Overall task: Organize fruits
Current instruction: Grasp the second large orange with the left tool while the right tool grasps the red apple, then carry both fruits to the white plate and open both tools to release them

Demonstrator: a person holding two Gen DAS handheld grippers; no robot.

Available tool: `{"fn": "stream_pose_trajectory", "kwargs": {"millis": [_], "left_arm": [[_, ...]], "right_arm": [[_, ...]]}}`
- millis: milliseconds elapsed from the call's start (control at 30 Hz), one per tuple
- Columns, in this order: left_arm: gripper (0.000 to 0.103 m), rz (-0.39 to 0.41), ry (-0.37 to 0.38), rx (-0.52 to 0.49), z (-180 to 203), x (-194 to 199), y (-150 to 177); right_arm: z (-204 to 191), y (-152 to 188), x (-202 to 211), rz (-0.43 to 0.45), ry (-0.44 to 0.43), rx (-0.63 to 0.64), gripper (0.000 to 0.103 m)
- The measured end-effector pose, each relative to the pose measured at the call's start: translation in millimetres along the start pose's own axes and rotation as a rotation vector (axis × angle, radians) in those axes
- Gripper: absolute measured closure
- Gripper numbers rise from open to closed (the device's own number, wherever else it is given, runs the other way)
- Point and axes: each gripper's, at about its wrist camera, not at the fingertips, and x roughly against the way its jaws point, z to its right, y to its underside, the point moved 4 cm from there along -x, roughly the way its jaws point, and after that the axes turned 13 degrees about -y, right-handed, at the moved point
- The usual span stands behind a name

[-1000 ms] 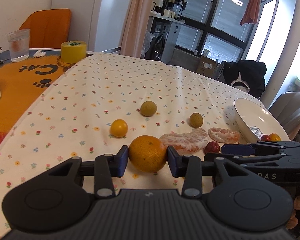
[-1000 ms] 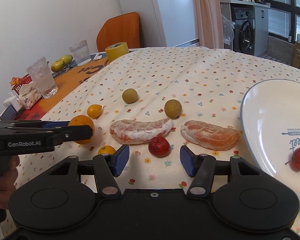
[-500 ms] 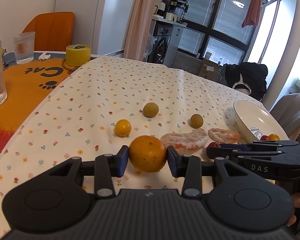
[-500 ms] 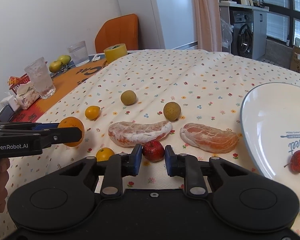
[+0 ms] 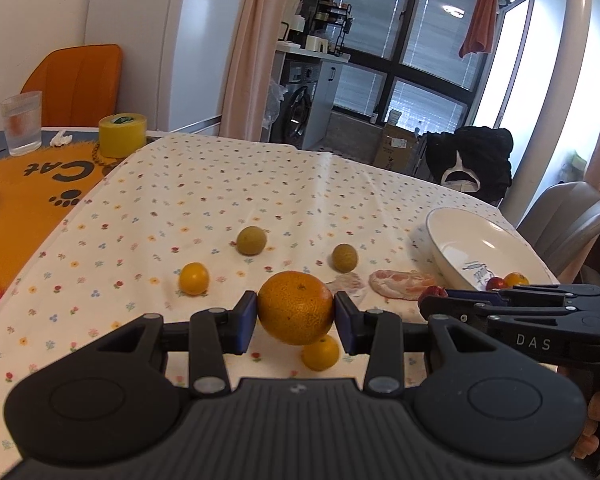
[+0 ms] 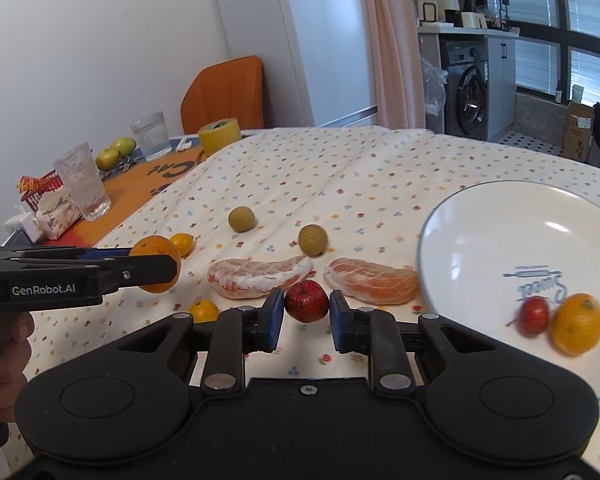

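The left gripper (image 5: 296,317) is clenching the big round orange (image 5: 295,307) at frame centre; the right gripper (image 6: 303,314) is squeezing the small red fruit (image 6: 306,301). Both should travel level toward the white ceramic plate (image 6: 496,240) at right, gripping gently.

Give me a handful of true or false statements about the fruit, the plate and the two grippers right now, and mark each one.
1. The left gripper holds a large orange between its jaws. True.
2. The right gripper is wide open over bare cloth. False: its jaws are shut on a small red fruit.
3. The white plate is bare. False: it holds a small red fruit and a small orange fruit.
4. Two peeled citrus segments lie on the flowered tablecloth. True.
5. The yellow tape roll stands on the plate. False: it stands at the far end of the table, near a drinking glass.
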Motion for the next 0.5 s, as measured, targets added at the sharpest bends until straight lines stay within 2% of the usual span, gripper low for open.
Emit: {"fn": "stream_pose_trajectory", "kwargs": {"millis": [500], "left_arm": [[0.063,0.041,0.081,-0.084,55,3,-15]], "right_arm": [[33,5,52,0.077,0.083,-0.037,0.08]]}}
